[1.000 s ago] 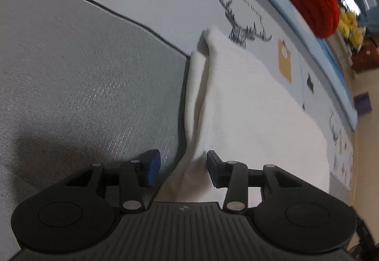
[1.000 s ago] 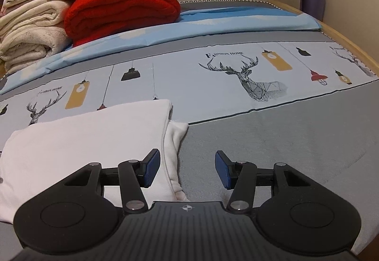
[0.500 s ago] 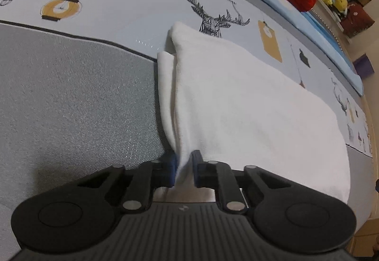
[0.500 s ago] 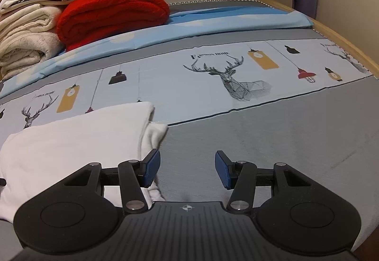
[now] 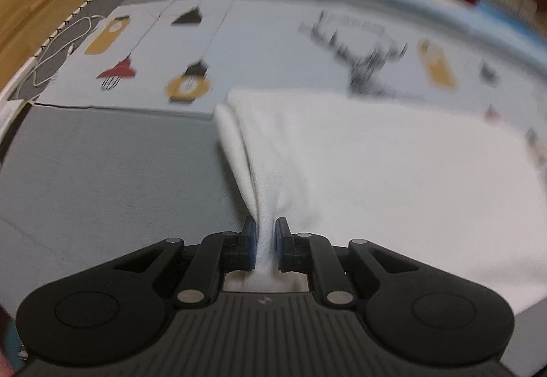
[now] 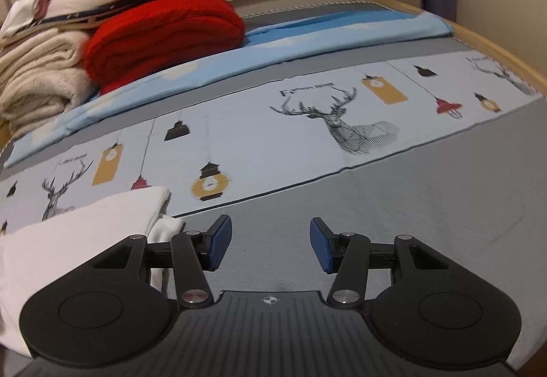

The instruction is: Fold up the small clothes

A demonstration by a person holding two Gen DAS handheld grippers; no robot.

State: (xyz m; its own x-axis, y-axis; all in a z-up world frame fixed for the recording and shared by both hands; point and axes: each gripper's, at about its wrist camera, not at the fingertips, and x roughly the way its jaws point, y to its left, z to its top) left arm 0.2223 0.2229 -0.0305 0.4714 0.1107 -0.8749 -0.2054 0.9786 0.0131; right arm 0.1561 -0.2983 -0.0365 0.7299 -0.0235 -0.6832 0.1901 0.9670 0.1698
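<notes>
Pinching the near edge of the white cloth (image 5: 376, 171), which lies on the bed (image 5: 102, 171), the left gripper (image 5: 266, 248) has just closed and should lift slowly, layers together, while the right gripper (image 6: 270, 245) gapes empty just beside the cloth.

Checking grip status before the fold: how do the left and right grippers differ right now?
The left gripper, whose jaws have just been closing, is pinched shut on the white garment, fabric bunched between its pads; the right gripper stands open with nothing between its pads. The left sits over the garment's edge, the right over bare grey bedcover beside it. Both have blue pads.
</notes>
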